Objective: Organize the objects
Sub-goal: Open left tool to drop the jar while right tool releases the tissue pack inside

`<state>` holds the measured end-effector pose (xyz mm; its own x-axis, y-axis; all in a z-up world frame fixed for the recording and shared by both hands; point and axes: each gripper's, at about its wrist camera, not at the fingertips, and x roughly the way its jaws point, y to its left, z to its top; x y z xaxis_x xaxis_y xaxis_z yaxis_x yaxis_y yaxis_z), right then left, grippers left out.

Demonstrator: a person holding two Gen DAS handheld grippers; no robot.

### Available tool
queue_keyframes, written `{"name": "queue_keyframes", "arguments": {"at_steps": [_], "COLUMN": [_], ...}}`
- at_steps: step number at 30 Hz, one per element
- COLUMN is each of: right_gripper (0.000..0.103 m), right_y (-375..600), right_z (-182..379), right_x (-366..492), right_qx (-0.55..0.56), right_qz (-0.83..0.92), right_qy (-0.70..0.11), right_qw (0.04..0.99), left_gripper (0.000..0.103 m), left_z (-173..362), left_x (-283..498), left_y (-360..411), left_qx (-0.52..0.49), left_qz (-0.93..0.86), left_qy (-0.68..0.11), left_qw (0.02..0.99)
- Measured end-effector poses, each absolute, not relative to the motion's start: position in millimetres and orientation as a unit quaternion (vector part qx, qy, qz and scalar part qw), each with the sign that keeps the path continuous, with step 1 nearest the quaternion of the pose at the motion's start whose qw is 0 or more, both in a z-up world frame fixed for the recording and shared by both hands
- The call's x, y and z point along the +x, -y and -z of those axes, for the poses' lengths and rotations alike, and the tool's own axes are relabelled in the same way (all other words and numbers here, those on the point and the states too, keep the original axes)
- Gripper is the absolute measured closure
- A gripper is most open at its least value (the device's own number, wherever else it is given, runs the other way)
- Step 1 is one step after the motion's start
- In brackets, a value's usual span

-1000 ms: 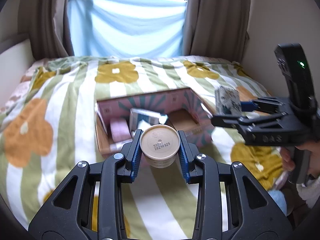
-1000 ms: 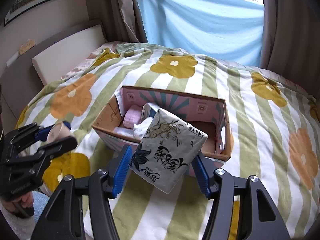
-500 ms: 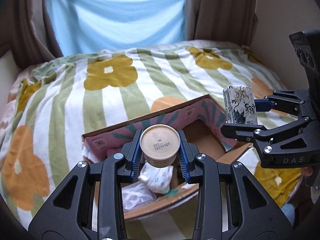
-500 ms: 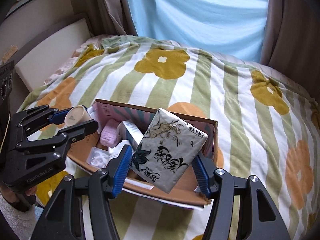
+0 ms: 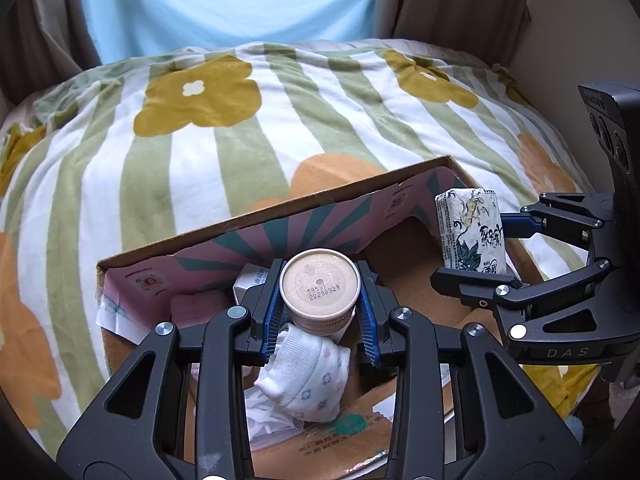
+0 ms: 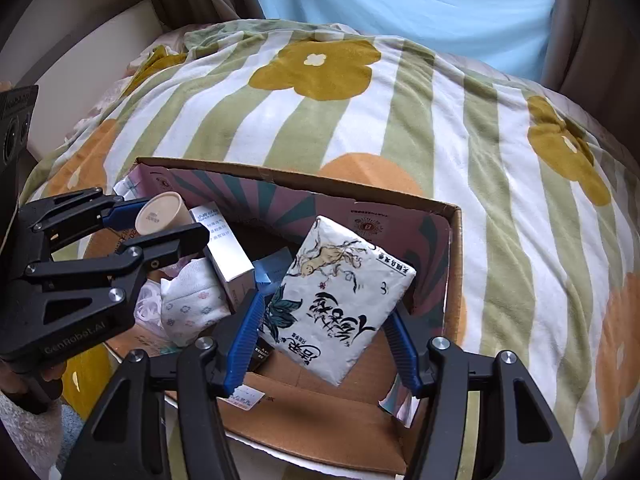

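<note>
An open cardboard box (image 5: 280, 216) (image 6: 304, 178) with a pink and teal lining sits on the bed. My left gripper (image 5: 320, 312) (image 6: 160, 220) is shut on a tan paper cup (image 5: 319, 289) (image 6: 158, 212) and holds it over the box's left part. My right gripper (image 6: 324, 340) (image 5: 484, 240) is shut on a white tissue pack (image 6: 340, 300) (image 5: 470, 234) with black ink drawings, held over the box's right part. Inside the box lie a white flowered sock (image 5: 306, 372) (image 6: 192, 300), a white carton (image 6: 226, 248) and a pink item (image 5: 196, 308).
The bed carries a green-striped blanket with yellow and orange flowers (image 5: 200, 92) (image 6: 320, 64). A light blue cloth (image 5: 224, 0) and brown curtains hang behind it. A padded headboard (image 6: 92, 44) stands at the left in the right wrist view.
Both grippers have moved forward and down, from in front of the box to over its inside. The cup and tissue pack stay gripped.
</note>
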<state>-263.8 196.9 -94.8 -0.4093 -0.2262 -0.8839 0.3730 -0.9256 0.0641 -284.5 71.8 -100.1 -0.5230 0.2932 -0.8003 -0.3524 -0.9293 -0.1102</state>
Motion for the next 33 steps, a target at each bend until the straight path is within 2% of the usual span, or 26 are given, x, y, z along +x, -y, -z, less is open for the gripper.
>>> {"name": "queue_keyframes", "arguments": {"at_steps": [7,8,9,10,11,13,14,25,33], "right_gripper": [0.043,0.038,0.033,0.027,0.02,0.003,0.001,0.001,0.001], "right_y": [-201.9,-202.9,-204.1,-206.4,-208.6,-211.9,-213.7,-207.0,-205.1], "right_z": [96.0,96.6,96.7,95.9,95.5,98.7,99.5,100.5,80.7], "right_x": [-273.8,-275.9,-277.0,-277.0,-276.8,-277.6,-276.7,-259.9,-250.5], "right_qx": [0.525,0.53,0.533,0.532,0.53,0.548,0.549,0.536,0.514], "right_qz": [0.834,0.832,0.832,0.835,0.837,0.825,0.824,0.835,0.85], "right_qy": [-0.04,-0.034,-0.028,-0.021,-0.014,0.004,0.009,-0.004,-0.003], "right_qw": [0.163,0.158,0.151,0.14,0.133,0.137,0.14,0.128,0.118], "left_gripper": [0.07,0.056,0.038,0.003,0.0,0.0,0.0,0.0,0.0], "left_z": [96.4,95.6,94.3,93.4,92.1,88.4,87.1,89.4,71.0], "left_x": [-285.3,-284.9,-283.3,-282.1,-279.2,-276.5,-275.8,-268.1,-255.8], "left_y": [-66.4,-66.1,-65.1,-64.1,-61.2,-54.4,-50.7,-37.3,-27.5], "left_qx": [-0.455,-0.455,-0.453,-0.451,-0.447,-0.445,-0.448,-0.451,-0.435], "left_qz": [-0.876,-0.877,-0.879,-0.88,-0.883,-0.884,-0.883,-0.884,-0.893], "left_qy": [-0.049,-0.055,-0.06,-0.062,-0.063,-0.054,-0.051,-0.029,-0.008], "left_qw": [0.148,0.141,0.136,0.133,0.131,0.132,0.129,0.115,0.112]}}
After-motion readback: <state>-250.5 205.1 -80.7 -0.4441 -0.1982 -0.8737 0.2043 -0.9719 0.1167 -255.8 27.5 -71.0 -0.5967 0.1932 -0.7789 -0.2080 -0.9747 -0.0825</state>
